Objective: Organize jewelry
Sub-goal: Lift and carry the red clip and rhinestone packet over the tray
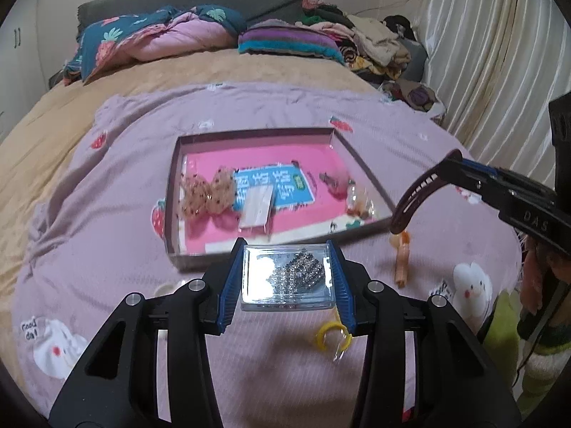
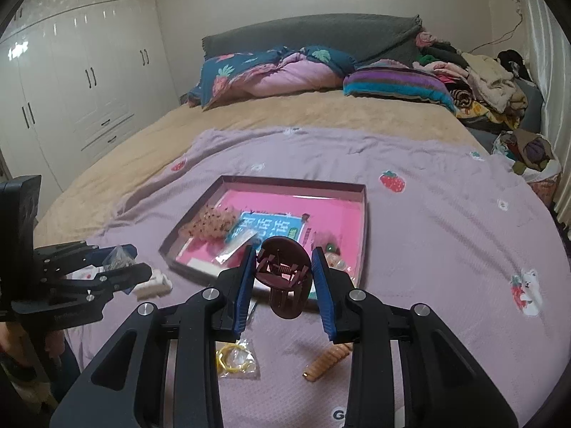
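Observation:
My left gripper (image 1: 287, 249) is shut on a clear plastic case of sparkly jewelry (image 1: 288, 276), held just above the bed in front of the pink-lined box (image 1: 171, 185). My right gripper (image 2: 284, 253) is shut on a dark maroon hair claw clip (image 2: 283, 280), held near the box's front edge (image 2: 364, 242); the clip also shows in the left wrist view (image 1: 414, 196). The box holds a tan spotted bow (image 1: 208, 192), a white packet (image 1: 255, 207) and small clips (image 1: 337, 182).
A yellow ring in a clear bag (image 1: 332, 335) and an orange hair clip (image 1: 401, 260) lie on the purple blanket near the grippers. The orange clip (image 2: 326, 360) and the yellow bag (image 2: 235, 358) show under my right gripper. A white item (image 2: 153, 281) lies left of the box. Pillows and clothes (image 2: 474, 82) are piled at the bed's head.

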`<action>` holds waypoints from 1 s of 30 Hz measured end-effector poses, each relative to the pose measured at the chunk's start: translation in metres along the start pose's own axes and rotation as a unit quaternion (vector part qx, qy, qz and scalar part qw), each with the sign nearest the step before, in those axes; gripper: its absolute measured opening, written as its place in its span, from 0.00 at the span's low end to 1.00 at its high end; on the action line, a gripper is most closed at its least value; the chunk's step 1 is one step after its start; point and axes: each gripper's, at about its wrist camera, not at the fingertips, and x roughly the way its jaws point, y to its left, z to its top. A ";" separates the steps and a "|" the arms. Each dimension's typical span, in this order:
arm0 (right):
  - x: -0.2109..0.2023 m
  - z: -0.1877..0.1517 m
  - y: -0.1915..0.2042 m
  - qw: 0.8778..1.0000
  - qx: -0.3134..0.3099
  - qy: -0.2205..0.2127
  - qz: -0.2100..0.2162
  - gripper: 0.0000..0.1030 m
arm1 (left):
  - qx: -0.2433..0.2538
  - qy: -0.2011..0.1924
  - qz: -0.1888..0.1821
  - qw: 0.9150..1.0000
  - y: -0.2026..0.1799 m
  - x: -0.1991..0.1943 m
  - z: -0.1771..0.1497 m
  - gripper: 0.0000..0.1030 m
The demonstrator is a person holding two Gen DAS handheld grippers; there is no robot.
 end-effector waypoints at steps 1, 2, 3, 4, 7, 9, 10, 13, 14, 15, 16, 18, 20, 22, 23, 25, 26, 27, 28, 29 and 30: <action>0.000 0.001 0.000 1.000 0.001 -0.001 -0.002 0.30 | 0.001 -0.002 -0.001 1.000 0.001 0.001 0.002 0.35; 0.000 0.003 -0.001 1.000 0.002 -0.002 -0.005 0.30 | 0.001 -0.001 -0.002 1.000 0.002 0.003 0.005 0.35; 0.001 0.004 -0.001 1.000 0.003 -0.003 -0.006 0.30 | 0.000 -0.001 -0.004 1.000 0.003 0.005 0.007 0.35; 0.001 0.006 -0.002 1.000 0.004 -0.004 -0.008 0.30 | 0.000 -0.001 -0.005 1.000 0.004 0.007 0.008 0.35; 0.005 0.009 -0.002 1.000 0.006 -0.003 -0.012 0.30 | -0.003 -0.002 -0.007 1.000 0.008 0.010 0.011 0.35; 0.009 0.011 -0.001 1.000 0.005 -0.002 -0.013 0.30 | -0.004 0.000 -0.005 1.000 0.010 0.014 0.012 0.35; 0.008 0.011 -0.001 1.000 0.005 -0.001 -0.012 0.30 | -0.006 0.000 -0.005 1.000 0.011 0.015 0.012 0.35; 0.013 0.015 0.000 1.000 0.004 0.000 -0.012 0.30 | -0.009 0.003 -0.004 1.000 0.015 0.020 0.016 0.35; 0.013 0.016 0.000 1.000 0.004 0.000 -0.013 0.30 | -0.009 0.004 -0.003 1.000 0.016 0.021 0.017 0.35; 0.012 0.016 0.000 1.000 0.003 -0.001 -0.013 0.30 | -0.010 0.006 -0.004 1.000 0.018 0.024 0.018 0.35; 0.011 0.016 0.000 1.000 0.000 -0.003 -0.012 0.30 | -0.011 0.008 -0.004 1.000 0.019 0.027 0.020 0.35; 0.012 0.018 0.000 1.000 -0.007 -0.007 -0.012 0.30 | -0.011 0.014 0.001 1.000 0.023 0.035 0.023 0.35; 0.018 0.020 -0.001 1.000 -0.007 0.001 -0.016 0.30 | -0.013 0.020 0.004 1.000 0.027 0.041 0.025 0.35; 0.022 0.022 -0.002 1.000 -0.004 0.004 -0.014 0.30 | -0.014 0.025 0.006 1.000 0.031 0.048 0.028 0.35; 0.024 0.022 -0.003 1.000 -0.004 0.005 -0.016 0.30 | -0.013 0.028 0.011 0.999 0.032 0.052 0.029 0.35; 0.029 0.022 -0.005 1.000 0.000 0.011 -0.019 0.30 | -0.013 0.031 0.009 0.999 0.035 0.057 0.031 0.35; 0.032 0.022 -0.007 1.000 0.003 0.014 -0.017 0.30 | -0.013 0.030 0.008 0.999 0.036 0.058 0.031 0.35; 0.033 0.022 -0.008 1.000 0.005 0.015 -0.017 0.30 | -0.014 0.031 0.011 0.999 0.038 0.061 0.033 0.35; 0.036 0.022 -0.009 1.000 0.006 0.017 -0.019 0.30 | -0.016 0.033 0.009 0.999 0.039 0.064 0.034 0.35; 0.040 0.022 -0.010 1.000 0.006 0.019 -0.021 0.30 | -0.017 0.035 0.007 0.999 0.040 0.067 0.035 0.35; 0.043 0.023 -0.011 0.999 0.007 0.022 -0.023 0.30 | -0.017 0.036 0.010 0.999 0.041 0.071 0.036 0.35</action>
